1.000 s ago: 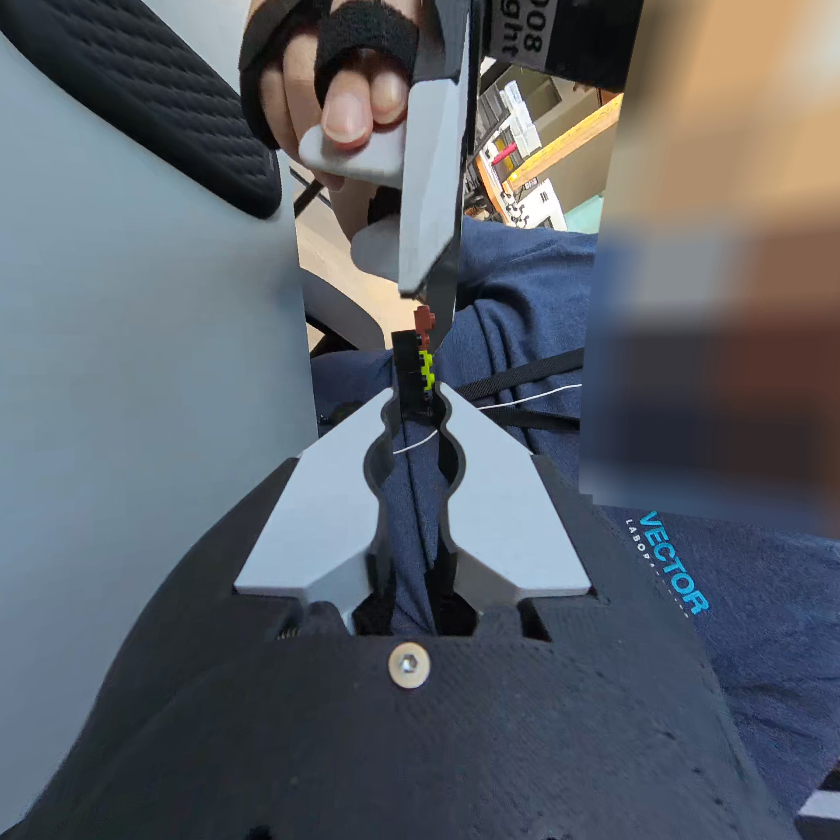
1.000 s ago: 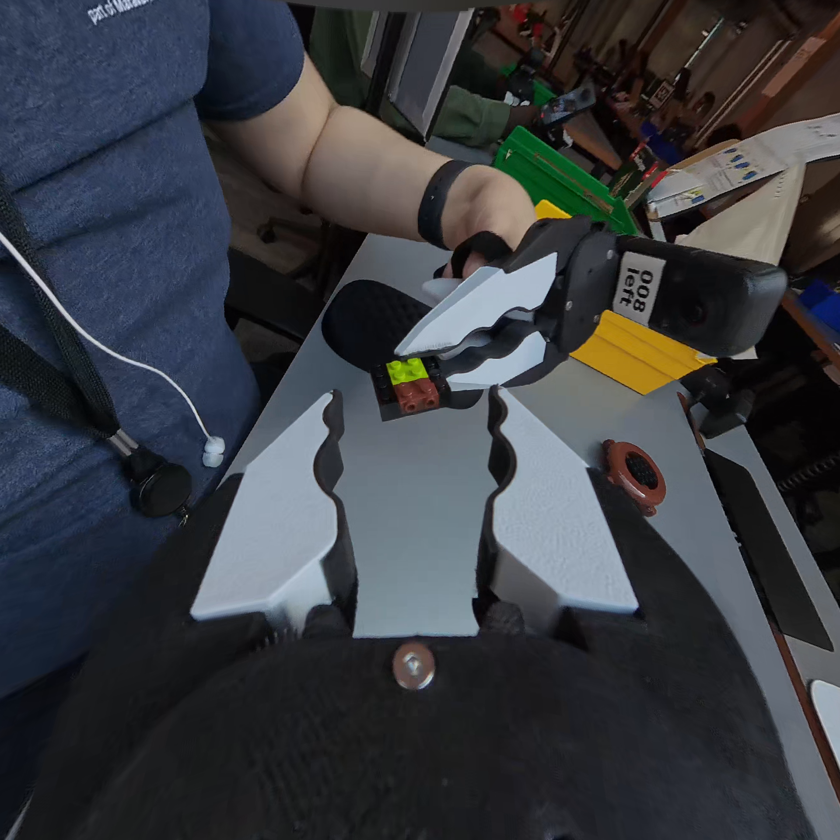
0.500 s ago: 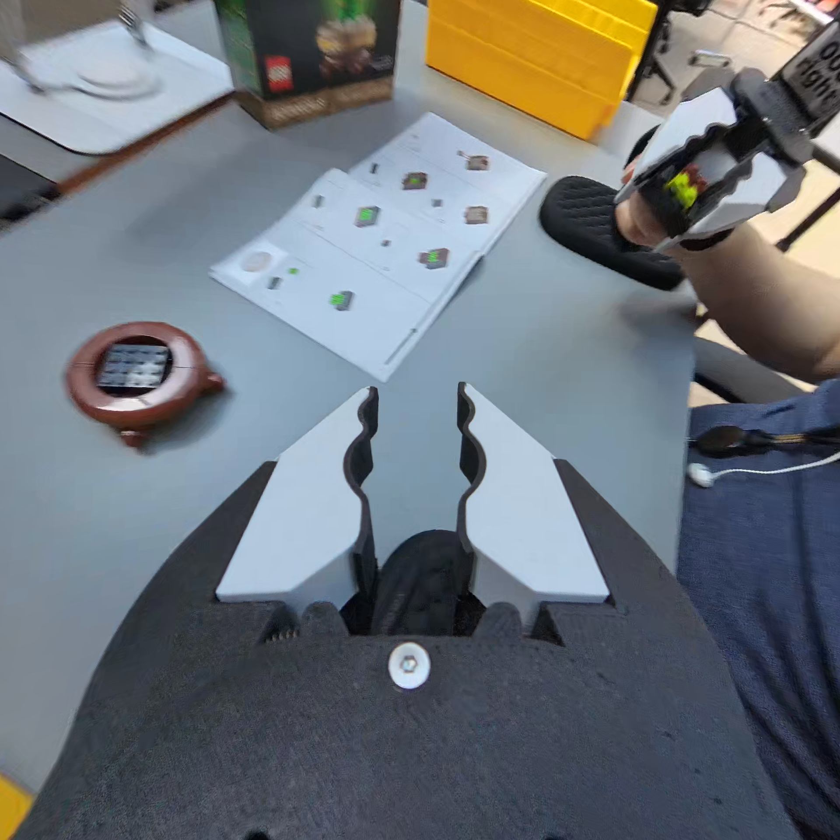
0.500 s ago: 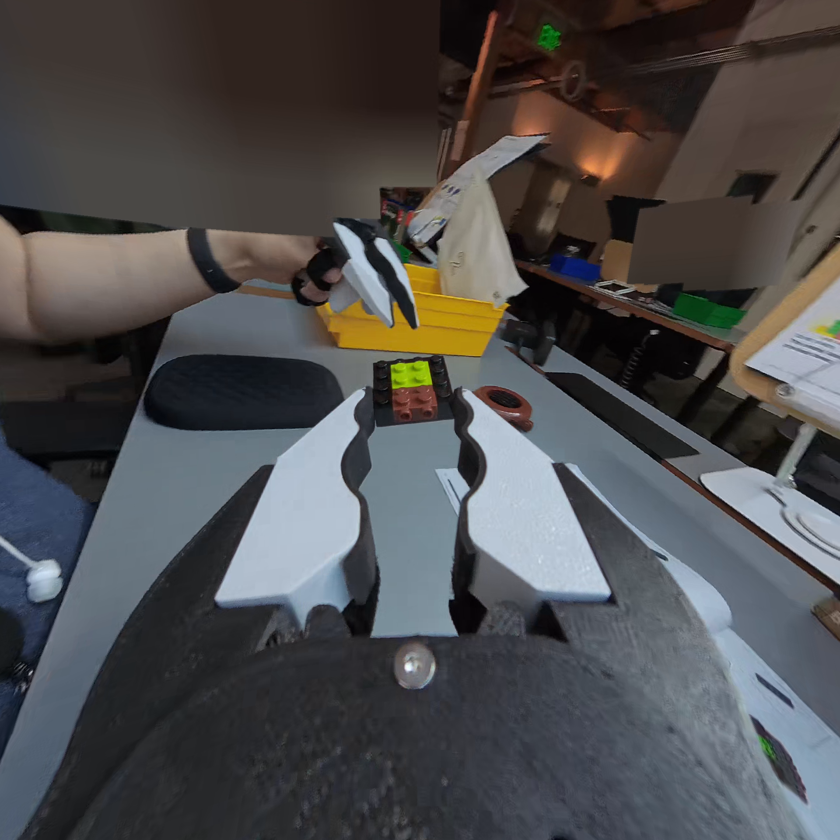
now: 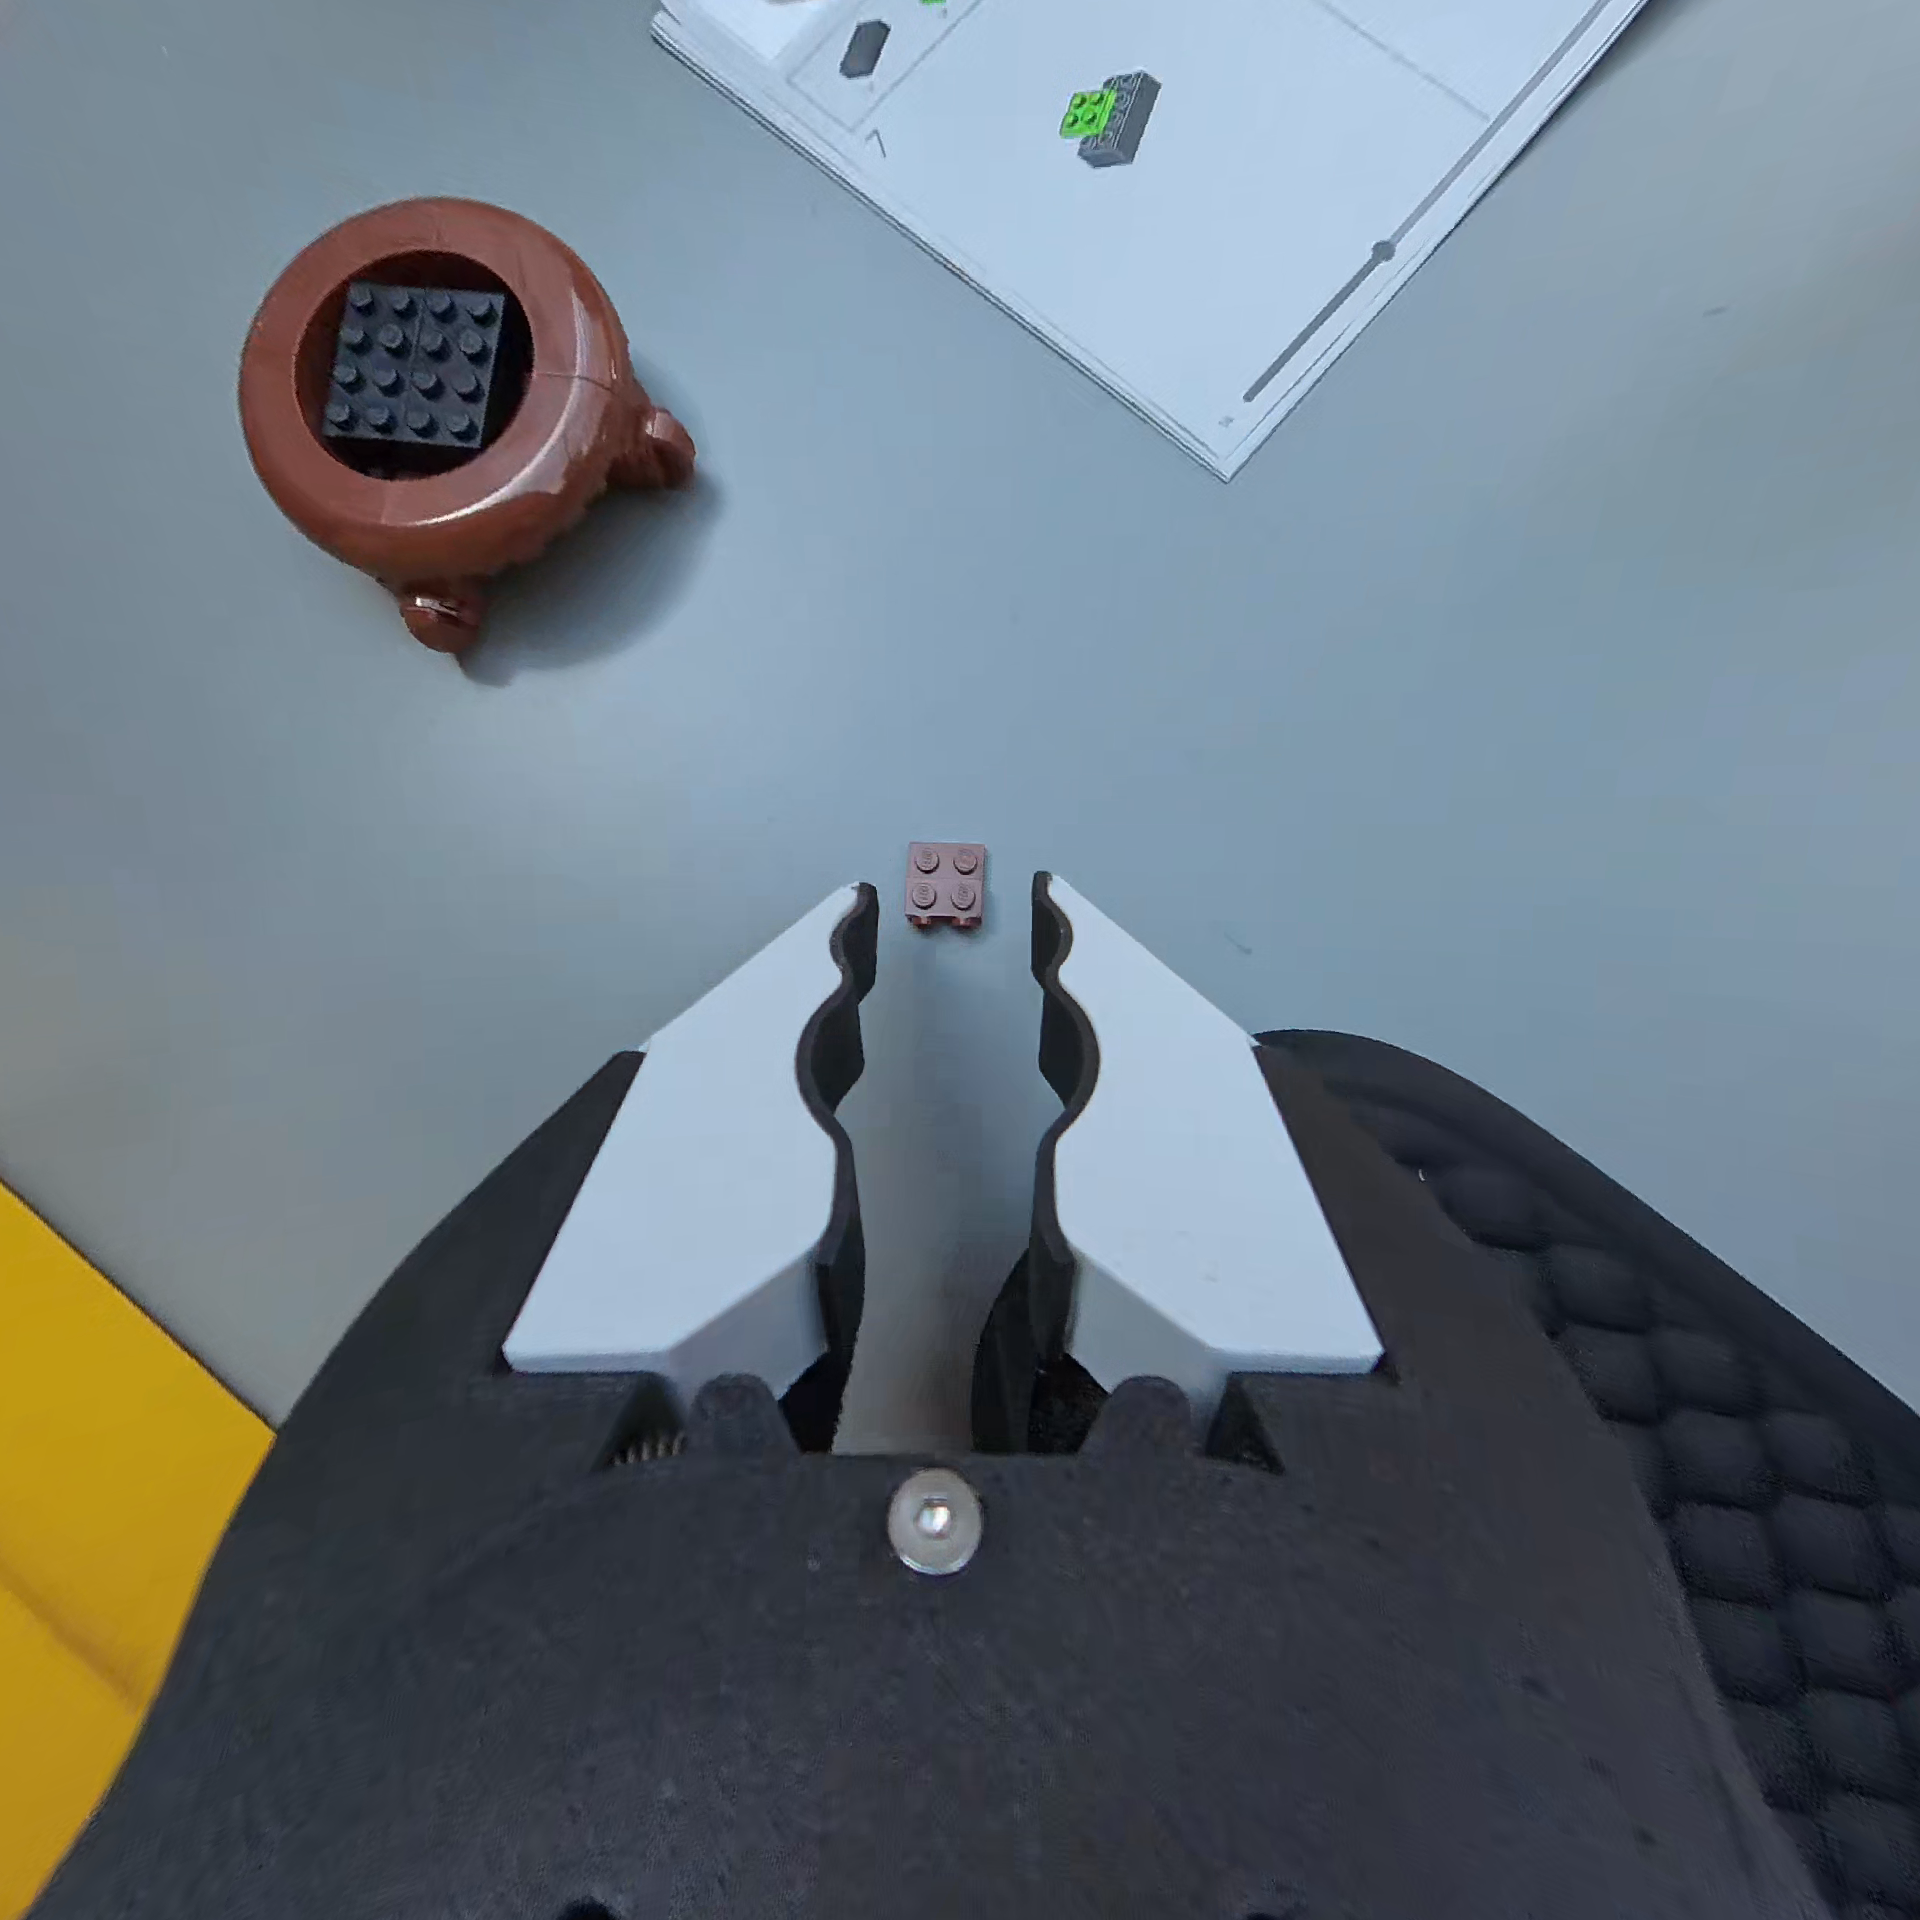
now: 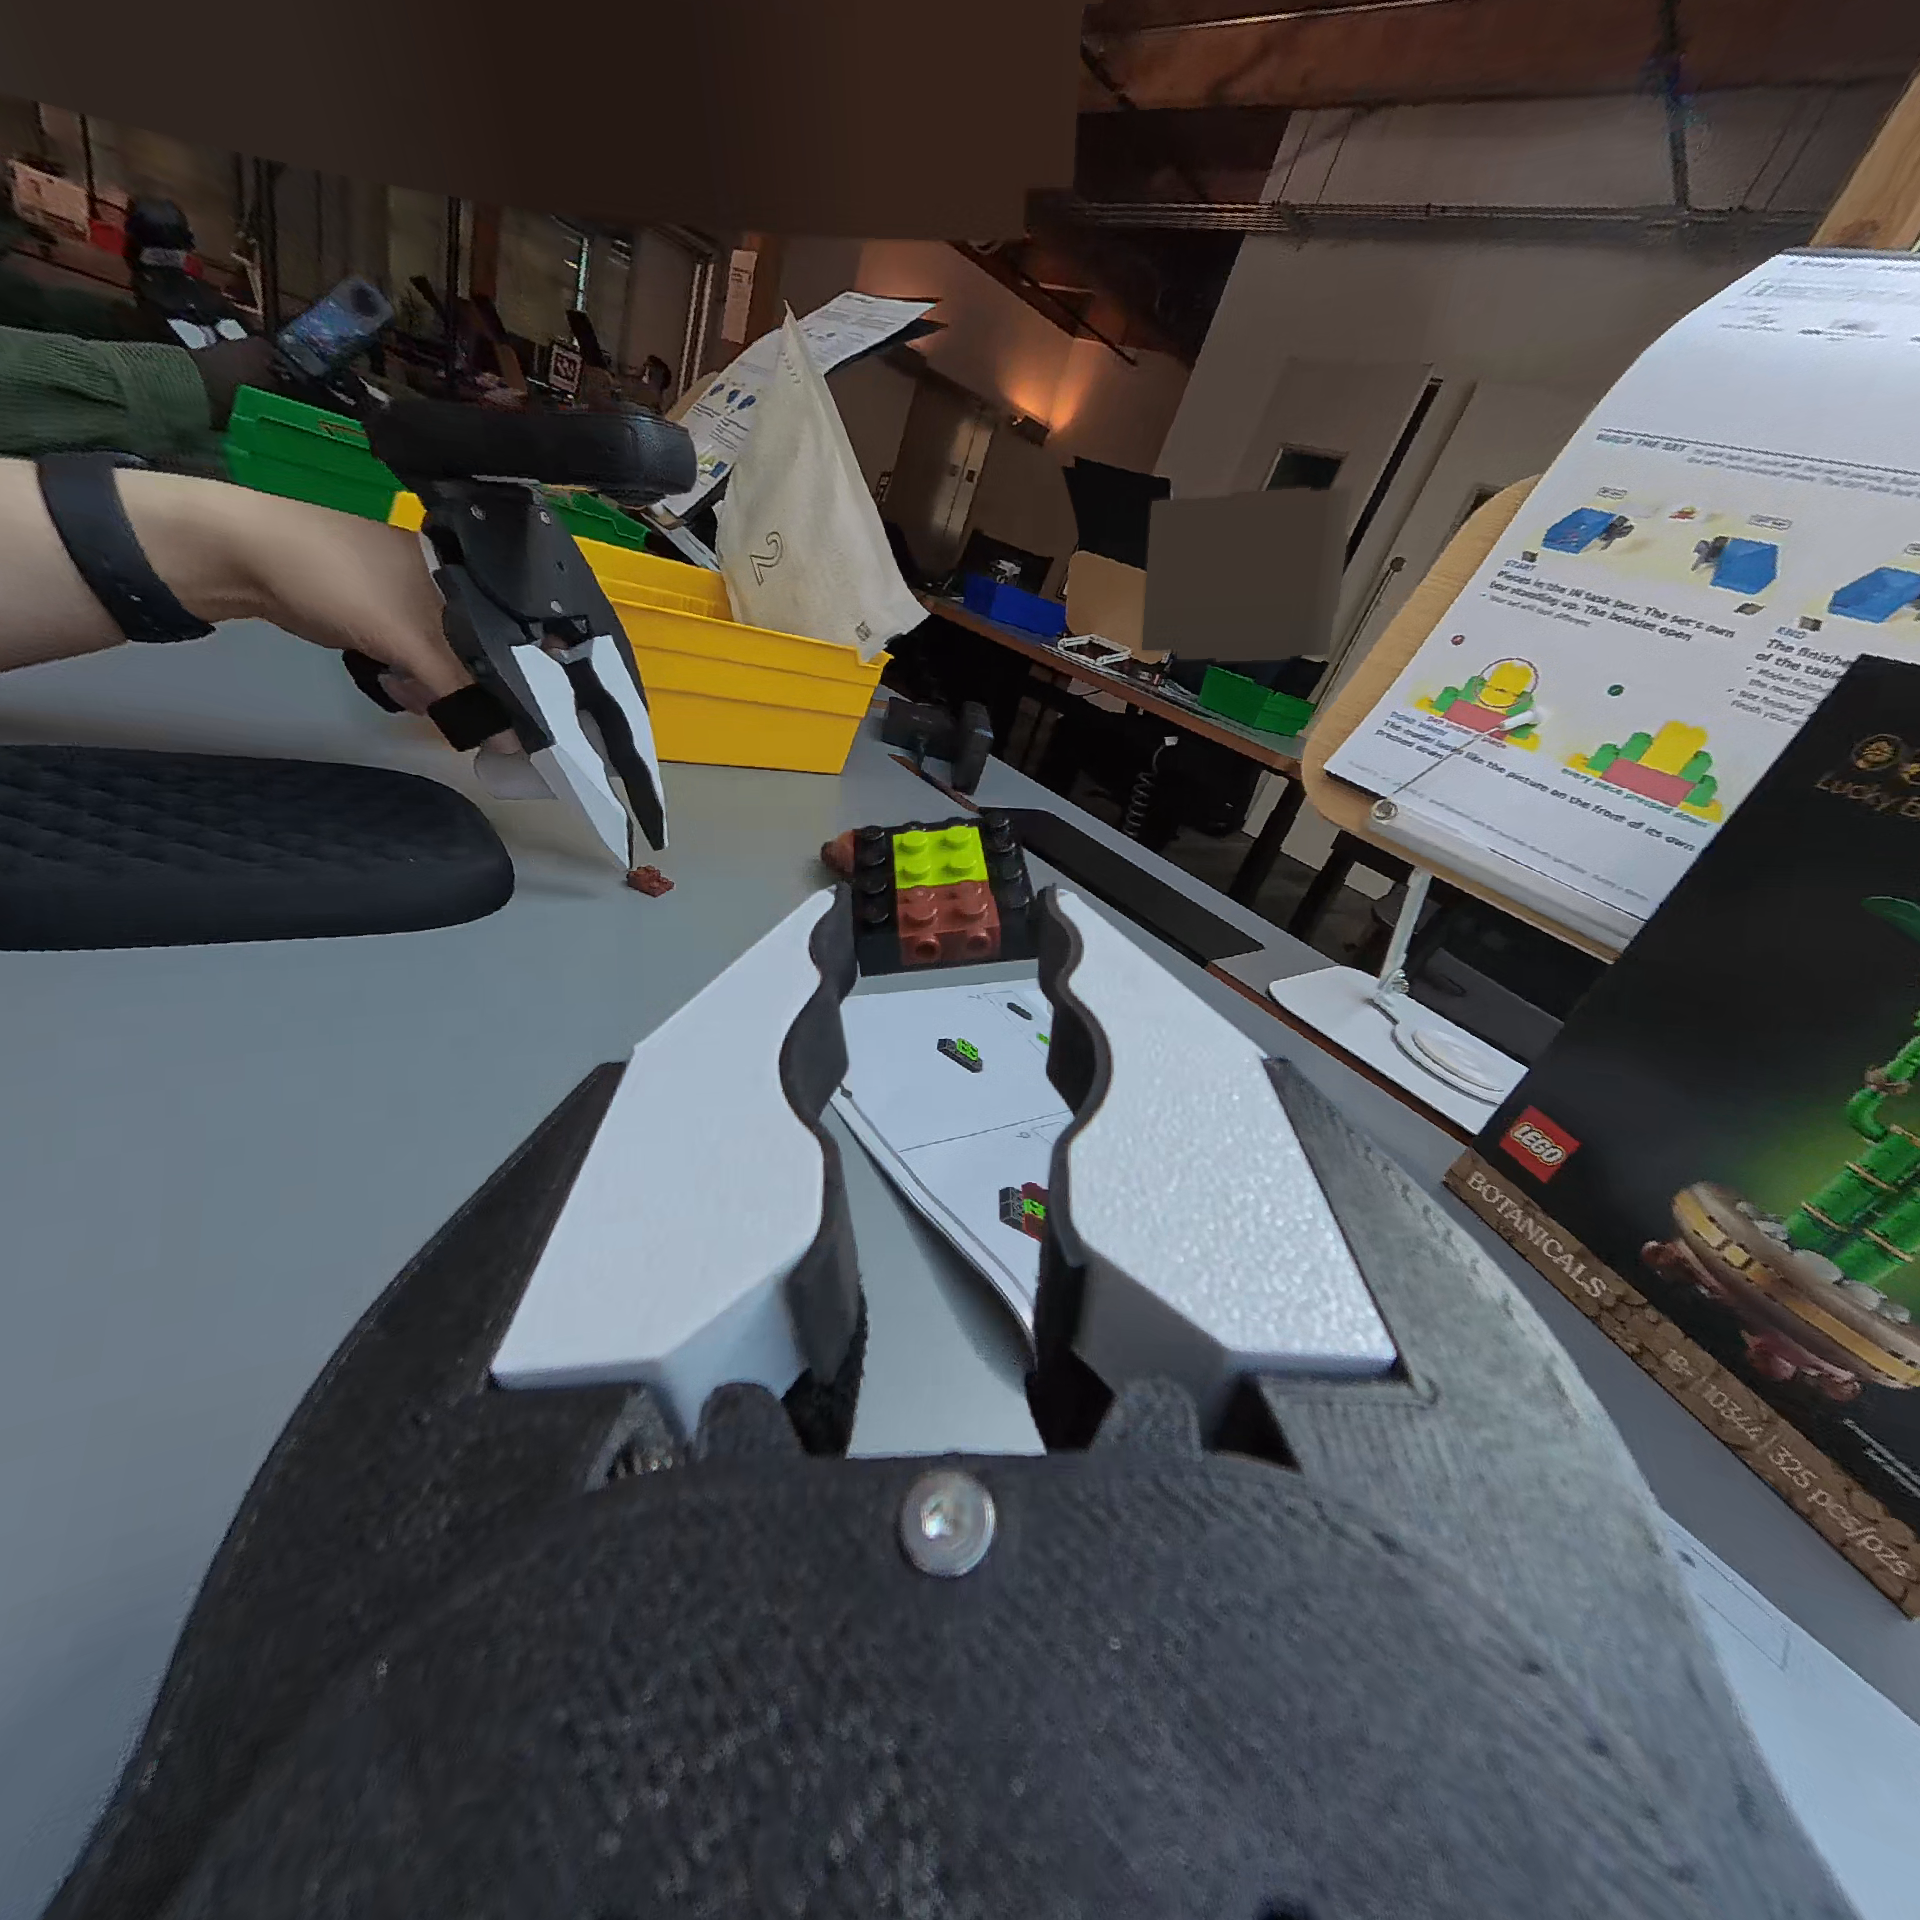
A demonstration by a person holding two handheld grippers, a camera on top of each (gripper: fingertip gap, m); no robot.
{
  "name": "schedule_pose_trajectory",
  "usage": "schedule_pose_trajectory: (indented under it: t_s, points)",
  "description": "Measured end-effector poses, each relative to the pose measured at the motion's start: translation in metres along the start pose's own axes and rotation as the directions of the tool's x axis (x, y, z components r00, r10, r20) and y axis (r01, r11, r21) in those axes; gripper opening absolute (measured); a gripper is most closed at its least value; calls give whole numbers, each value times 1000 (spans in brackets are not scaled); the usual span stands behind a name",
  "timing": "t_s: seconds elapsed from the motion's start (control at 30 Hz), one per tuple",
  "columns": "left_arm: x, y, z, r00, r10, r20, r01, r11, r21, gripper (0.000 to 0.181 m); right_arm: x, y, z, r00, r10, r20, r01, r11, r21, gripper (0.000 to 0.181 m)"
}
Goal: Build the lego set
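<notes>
Grey tabletop [image 5: 1351,727] fills the space under and ahead of the left gripper's [image 5: 951,891] jaws, which stand spread and point down at it. Instruction booklet [image 5: 1195,208] lies well ahead and to the right of those jaws; a brown round pot [image 5: 436,499] with a black studded plate inside sits ahead to their left. Right gripper [image 6: 940,909] has its jaws pinching a small brick assembly [image 6: 940,894], black with lime and reddish-brown plates on top, held above the table. Smallest, a brown two-by-two plate [image 5: 947,885] rests on the table just ahead of the left fingertips, between them and untouched.
</notes>
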State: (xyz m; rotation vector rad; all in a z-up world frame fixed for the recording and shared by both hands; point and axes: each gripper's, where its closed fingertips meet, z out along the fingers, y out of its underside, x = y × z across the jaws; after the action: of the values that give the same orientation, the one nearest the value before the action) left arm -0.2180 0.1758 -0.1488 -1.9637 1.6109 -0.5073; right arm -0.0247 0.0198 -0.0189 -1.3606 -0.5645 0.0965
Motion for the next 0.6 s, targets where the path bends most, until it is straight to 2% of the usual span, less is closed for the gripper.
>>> schedule_pose_trajectory:
  t_s: [0.03,0.17,0.3,0.37,0.43,0.6]
  points:
    - [1,1,3,1000,-5,-9,5,1000,-9,28,4,0,-1,999,-20,-30,20,1000,-5,34]
    - [-3,5,9,1000,-14,1,14,999,-34,29,31,-12,-18,978,-41,-202,50,998,39,34]
    - [-5,6,13,1000,-25,-8,24,999,-45,28,74,-11,-46,891,-21,-453,33,999,18,34]
    - [-5,5,15,999,-29,-14,28,998,-53,25,84,-10,-53,869,16,-494,-4,1000,26,33]
    - [-8,6,15,1000,8,2,-8,998,-67,14,90,-6,-58,854,41,-519,-37,999,18,33]
    - [-3,6,14,997,75,18,-73,991,-108,14,104,-13,-81,797,64,-601,-41,998,51,33]
